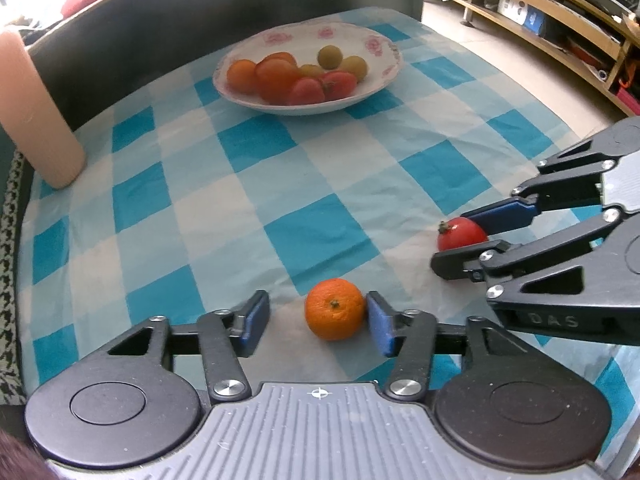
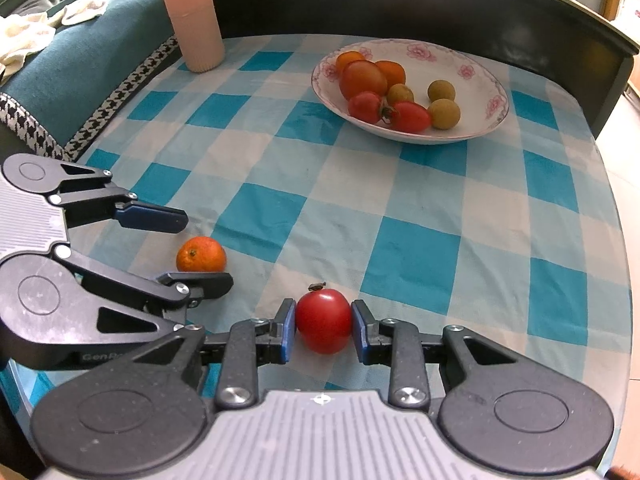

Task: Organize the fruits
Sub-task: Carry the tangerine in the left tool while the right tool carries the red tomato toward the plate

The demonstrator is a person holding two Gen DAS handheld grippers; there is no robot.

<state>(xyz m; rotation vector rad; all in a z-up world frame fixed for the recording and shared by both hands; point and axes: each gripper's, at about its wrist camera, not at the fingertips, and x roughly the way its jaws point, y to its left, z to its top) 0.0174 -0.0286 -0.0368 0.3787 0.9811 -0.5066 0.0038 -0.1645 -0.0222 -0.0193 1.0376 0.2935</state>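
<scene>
I have both claws low over the counter (image 1: 280,184), which is covered by a blue-and-white checked cloth (image 2: 400,248). My left claw (image 1: 318,322) stands parted around a small orange (image 1: 335,309) that sits on the cloth: the right pad touches its skin, the left pad stands clear of it with a gap between, so nothing is pinched there. From the right wrist camera that same left claw (image 2: 208,252) shows from the side, the orange (image 2: 201,255) lying between its two fingers.

My right claw (image 2: 323,330) is clamped on a red tomato (image 2: 323,321), both blue pads pressed against its sides, stem end pointing away from me. In the left wrist view the right claw (image 1: 460,240) comes in from the edge, the tomato (image 1: 460,234) half hidden by the near finger; whether it rests on the cloth or is just lifted, I can't quite say.

Farther back sits a white bowl (image 2: 492,92) with pink flowers on its rim, holding oranges, red tomatoes and three small yellow-green round fruits. A pink ribbed cylinder (image 2: 192,12) stands upright at the far corner, well apart from the bowl.
</scene>
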